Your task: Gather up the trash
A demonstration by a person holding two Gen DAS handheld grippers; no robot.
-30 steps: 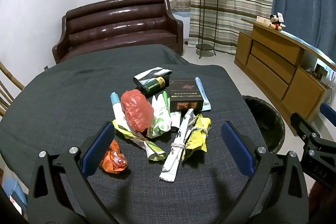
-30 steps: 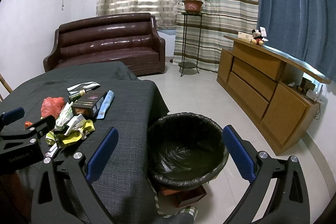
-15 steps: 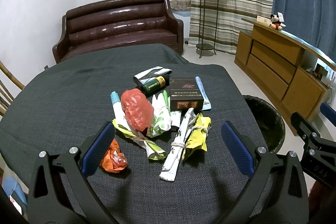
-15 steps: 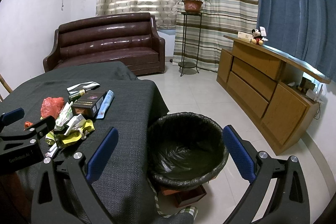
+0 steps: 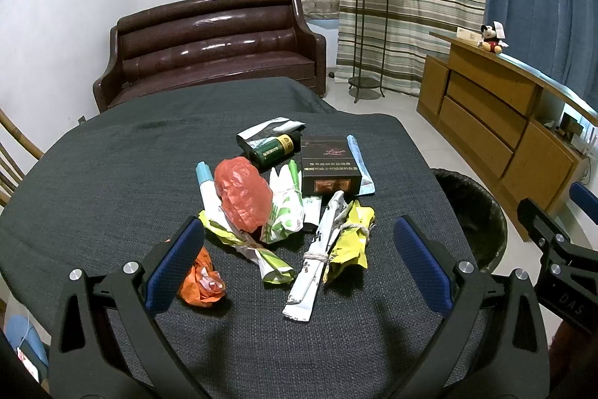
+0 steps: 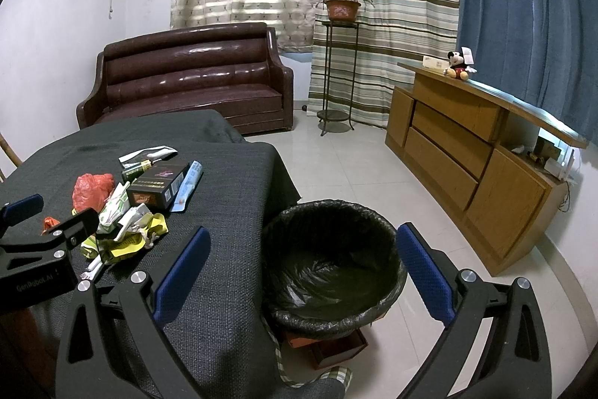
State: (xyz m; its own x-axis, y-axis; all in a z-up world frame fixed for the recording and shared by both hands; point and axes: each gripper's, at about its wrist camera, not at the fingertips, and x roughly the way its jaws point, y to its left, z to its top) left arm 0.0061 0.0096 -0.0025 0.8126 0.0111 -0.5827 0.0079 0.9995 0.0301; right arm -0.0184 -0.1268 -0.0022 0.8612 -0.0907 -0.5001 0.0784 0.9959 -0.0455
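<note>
A pile of trash lies on the dark grey tablecloth [image 5: 112,167]: a red plastic bag [image 5: 243,193], an orange wrapper [image 5: 202,277], a dark carton [image 5: 330,163], a green bottle [image 5: 271,150], a yellow wrapper [image 5: 353,238] and a white knotted wrapper [image 5: 317,257]. My left gripper [image 5: 297,262] is open and empty, hovering just before the pile. My right gripper [image 6: 299,272] is open and empty, above the black-lined trash bin [image 6: 332,264] beside the table. The pile also shows in the right wrist view [image 6: 127,208].
A brown leather sofa [image 5: 213,47] stands behind the table. A wooden sideboard [image 6: 471,152] is along the right wall, a plant stand [image 6: 338,70] by the curtains. The bin also shows at the table's right edge [image 5: 474,212]. A chair back [image 5: 11,152] is at left.
</note>
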